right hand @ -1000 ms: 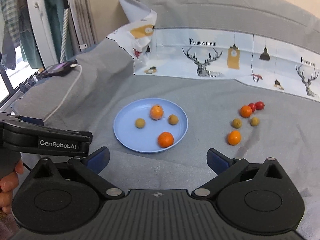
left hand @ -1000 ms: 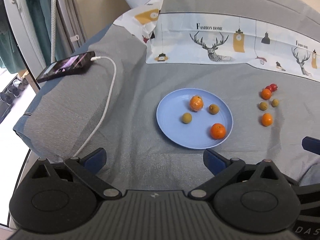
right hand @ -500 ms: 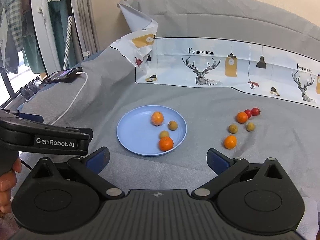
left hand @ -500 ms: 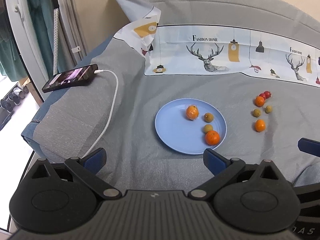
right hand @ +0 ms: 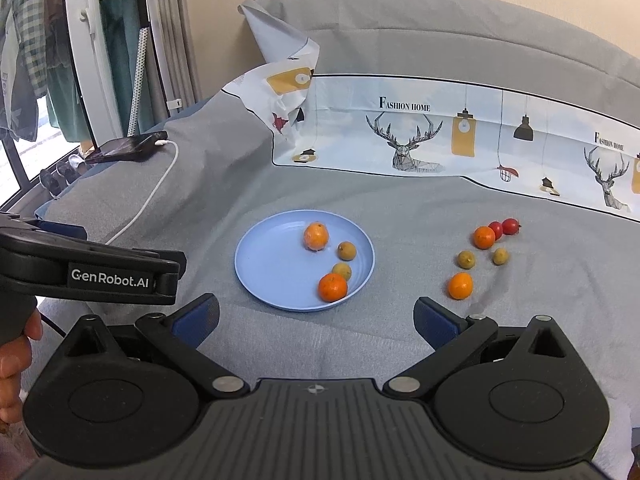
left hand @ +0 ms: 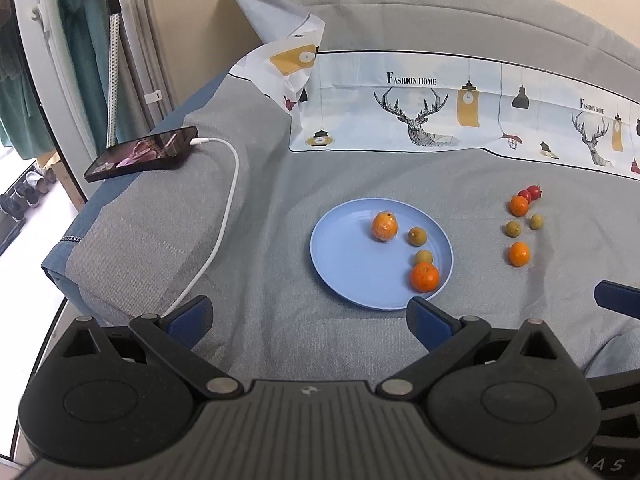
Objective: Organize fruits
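light blue plate (right hand: 264, 268), orange tangerines (right hand: 332, 287), red tomatoes (right hand: 511, 226), grey bedspread (right hand: 400, 196), deer-print cloth (right hand: 440, 136)

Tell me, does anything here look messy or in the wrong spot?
Yes. Six fruits lie loose on the grey bedcover right of the blue plate, not on it: two oranges, two cherry tomatoes and two small greenish fruits. The patterned cloth's corner also sticks up crumpled.

"FASHION HOME" stands in dark capitals on the printed cloth strip (left hand: 440, 120) across the upper middle of the frame, above a deer head, and again smaller at the upper right. In the right wrist view, "GenRobot.AI" reads in white on the black left claw (right hand: 110, 276) at the left edge. Partial letters at the lower right corner of the left wrist view are unreadable.
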